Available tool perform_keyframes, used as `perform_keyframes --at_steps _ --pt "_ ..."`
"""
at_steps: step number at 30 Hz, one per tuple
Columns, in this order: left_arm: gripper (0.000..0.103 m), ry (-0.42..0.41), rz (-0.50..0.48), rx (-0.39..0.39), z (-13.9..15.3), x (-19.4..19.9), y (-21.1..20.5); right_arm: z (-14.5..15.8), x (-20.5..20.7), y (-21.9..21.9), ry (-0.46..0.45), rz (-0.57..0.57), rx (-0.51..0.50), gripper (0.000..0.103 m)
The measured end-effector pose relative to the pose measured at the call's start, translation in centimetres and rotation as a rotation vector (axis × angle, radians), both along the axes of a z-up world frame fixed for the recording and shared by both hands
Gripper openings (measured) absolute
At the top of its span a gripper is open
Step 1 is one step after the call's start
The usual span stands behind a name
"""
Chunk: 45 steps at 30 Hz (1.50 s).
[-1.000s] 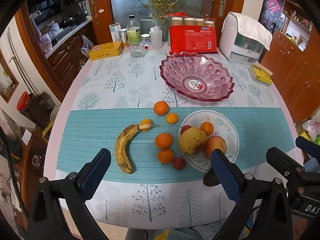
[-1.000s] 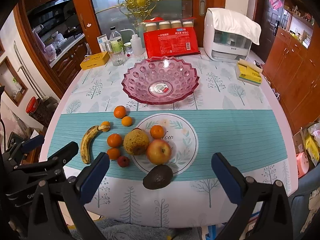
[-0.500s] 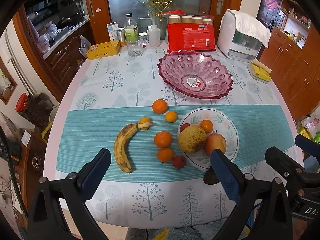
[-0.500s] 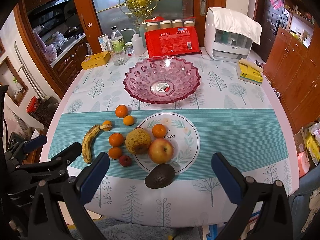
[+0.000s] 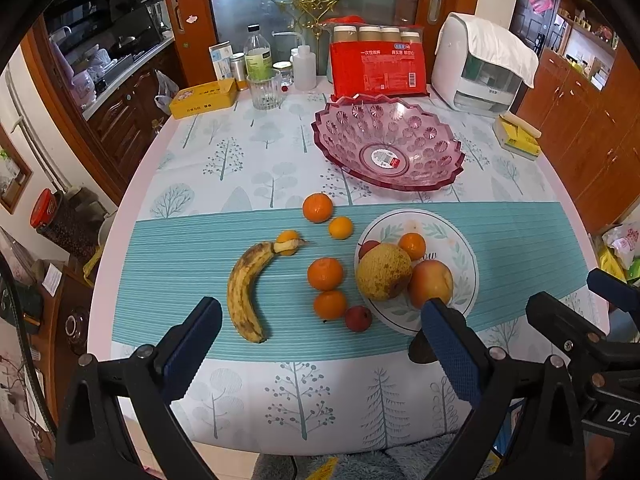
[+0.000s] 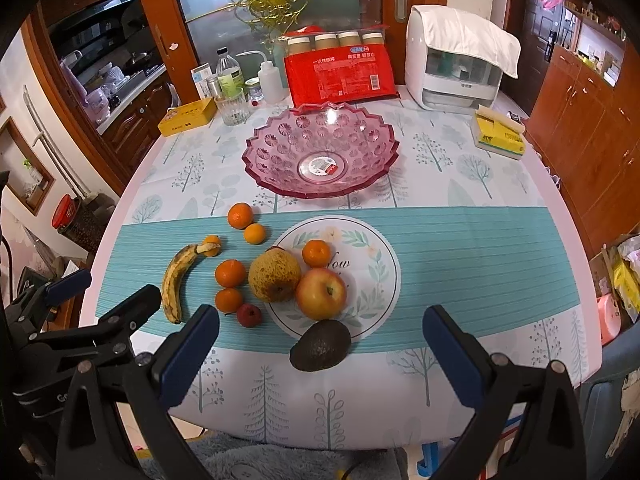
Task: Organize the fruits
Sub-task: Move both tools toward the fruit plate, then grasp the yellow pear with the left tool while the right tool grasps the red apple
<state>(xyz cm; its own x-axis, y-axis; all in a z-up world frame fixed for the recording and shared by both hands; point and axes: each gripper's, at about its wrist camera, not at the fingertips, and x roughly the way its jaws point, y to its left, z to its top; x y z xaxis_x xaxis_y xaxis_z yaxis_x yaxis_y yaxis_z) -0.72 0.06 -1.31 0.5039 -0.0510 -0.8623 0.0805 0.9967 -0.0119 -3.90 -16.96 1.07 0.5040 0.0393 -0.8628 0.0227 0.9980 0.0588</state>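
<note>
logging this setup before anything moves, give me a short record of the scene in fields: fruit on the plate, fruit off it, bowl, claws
on plate: pear, apple, one orange
touching plate's near rim: avocado
off plate: banana, five more oranges, small red fruit
plate: on teal runner
bowl: pink glass bowl, no fruit in it, behind plate
left claw: open, holds nothing
right claw: open, holds nothing

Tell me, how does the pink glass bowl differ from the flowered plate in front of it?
The pink glass bowl is deep, see-through and scalloped at its edge; the flowered plate is flat, white and smooth-rimmed. The bowl holds no fruit, only a sticker, while the plate carries an apple, a pear and a tangerine. Both are round and sit on the table.
</note>
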Motion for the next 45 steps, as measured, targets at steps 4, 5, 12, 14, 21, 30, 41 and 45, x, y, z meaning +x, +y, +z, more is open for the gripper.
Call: perform_keyframes --at_steps 4,5,12,14,21,30,41,45 --pt "0.099 0.000 0.001 0.001 -0.1 0.0 0.0 -0.1 0.0 0.0 0.001 0.000 0.002 0.102" --pt "0.099 -0.002 0.002 0.000 0.0 0.0 0.0 -0.1 -0.1 0.0 0.002 -0.002 0.004 0.102" --pt "0.099 -0.002 -0.007 0.005 -0.2 -0.2 0.1 -0.5 -0.3 0.2 0.004 -0.008 0.003 0.102" --pt "0.099 -0.003 -0.014 0.010 -0.4 -0.3 0.2 -0.9 -0.5 0.2 0.006 -0.014 0.004 0.102" --pt "0.099 -0.007 -0.039 0.018 -0.5 -0.1 0.4 -1.4 -0.6 0.2 0.018 -0.030 0.003 0.102" --pt "0.099 0.004 -0.076 0.024 -1.6 0.5 -0.1 -2.4 -0.6 0.1 0.041 -0.053 0.004 0.102" --pt "0.099 0.045 -0.126 -0.028 -4.1 1.7 -0.2 -4.4 -0.1 -0.1 0.065 -0.077 -0.018 0.102" --pt "0.099 0.065 -0.156 -0.035 -5.7 2.3 0.1 -6.4 0.1 -0.4 0.094 -0.094 -0.020 0.097"
